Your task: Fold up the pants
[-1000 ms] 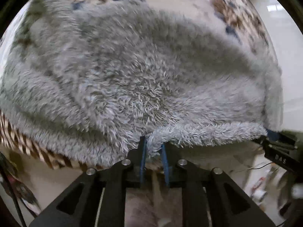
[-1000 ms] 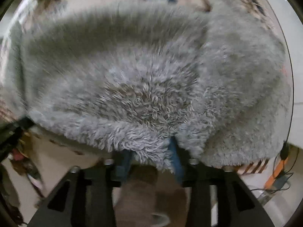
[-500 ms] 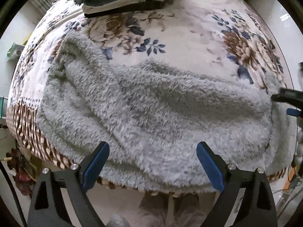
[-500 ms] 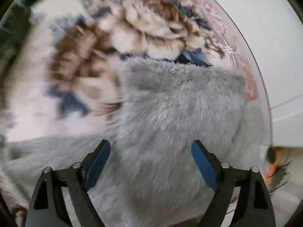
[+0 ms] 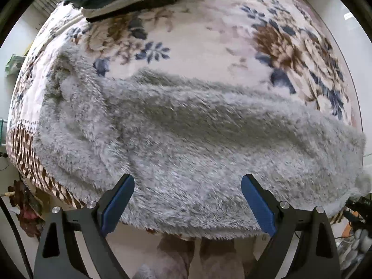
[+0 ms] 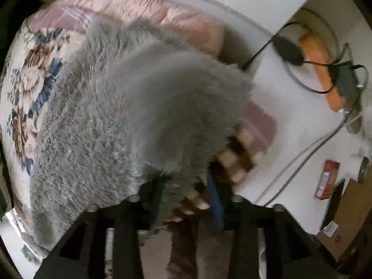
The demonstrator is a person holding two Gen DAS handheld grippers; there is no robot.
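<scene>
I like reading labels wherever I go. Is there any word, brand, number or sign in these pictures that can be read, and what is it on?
No text can be read.
Small red printed box on the floor: printing too blurred.
White sticker on the brown cardboard carton: too small.
Fluffy grey pants and floral bedspread: no lettering.
</scene>
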